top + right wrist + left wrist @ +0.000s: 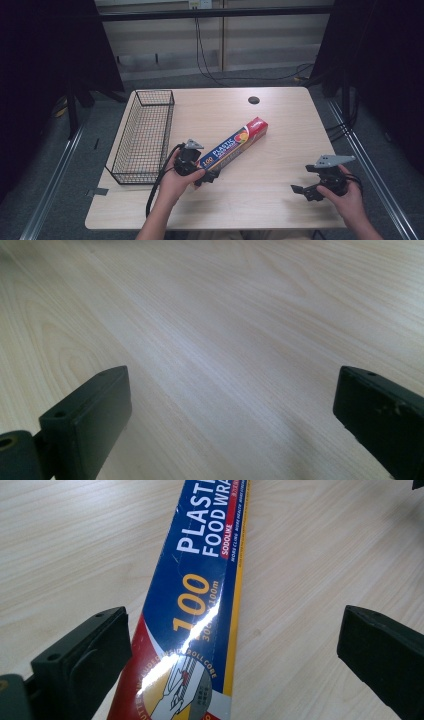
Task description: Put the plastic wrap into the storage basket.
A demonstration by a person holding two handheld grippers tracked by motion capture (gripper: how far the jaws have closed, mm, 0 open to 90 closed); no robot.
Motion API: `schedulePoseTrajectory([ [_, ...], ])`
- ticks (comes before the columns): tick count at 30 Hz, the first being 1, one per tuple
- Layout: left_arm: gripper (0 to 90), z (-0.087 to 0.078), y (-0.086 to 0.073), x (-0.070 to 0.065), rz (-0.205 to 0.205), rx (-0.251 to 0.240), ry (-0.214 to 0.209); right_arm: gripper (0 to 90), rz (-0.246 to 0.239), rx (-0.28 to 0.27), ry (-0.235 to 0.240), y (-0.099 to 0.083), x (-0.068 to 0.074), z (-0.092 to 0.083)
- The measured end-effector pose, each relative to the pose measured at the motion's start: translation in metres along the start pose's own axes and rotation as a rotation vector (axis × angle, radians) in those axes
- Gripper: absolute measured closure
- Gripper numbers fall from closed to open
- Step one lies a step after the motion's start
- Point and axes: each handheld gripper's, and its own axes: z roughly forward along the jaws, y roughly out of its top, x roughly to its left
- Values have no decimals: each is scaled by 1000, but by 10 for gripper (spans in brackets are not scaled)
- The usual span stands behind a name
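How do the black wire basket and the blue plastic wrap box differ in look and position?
The black wire basket is open mesh; the blue plastic wrap box is solid printed cardboard. The basket sits at the table's left edge; the box lies diagonally near the centre. Both are long and rest on the wooden table.

Overhead light, table (pixel 280 200) evenly bright, surroundings near black. Glare streak on glossy box (pixel 200 625) (left gripper view). Jaws soft-focus in both gripper views; faint shadows.
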Motion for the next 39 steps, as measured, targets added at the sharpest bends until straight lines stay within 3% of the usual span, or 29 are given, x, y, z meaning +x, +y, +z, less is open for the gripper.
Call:
schedulePoseTrajectory([
  [7, 8, 2, 5, 1, 6, -7, -23, 22, -7, -1, 4, 0, -1, 0],
  [13, 5, 6, 9, -3, 13, -7, -5, 22, -7, -1, 10, 1, 1, 2],
  [17, 2, 11, 16, -3, 14, 19, -12, 22, -13, -4, 8, 0, 3, -2],
  [20, 2, 14, 23, -2, -9, -3, -7, 22, -12, -9, 10, 0, 3, -2],
  [24, 2, 20, 35, -1, 10, -12, 7, 22, -10, 4, 11, -1, 4, -1],
  [32, 1, 44, 55, 1, 46, 44, 3, 25, -8, -13, 8, 1, 1, -1],
  [39, 18, 61, 67, 0, 51, 75, -6, 25, -5, -23, 10, 2, 0, -2],
])
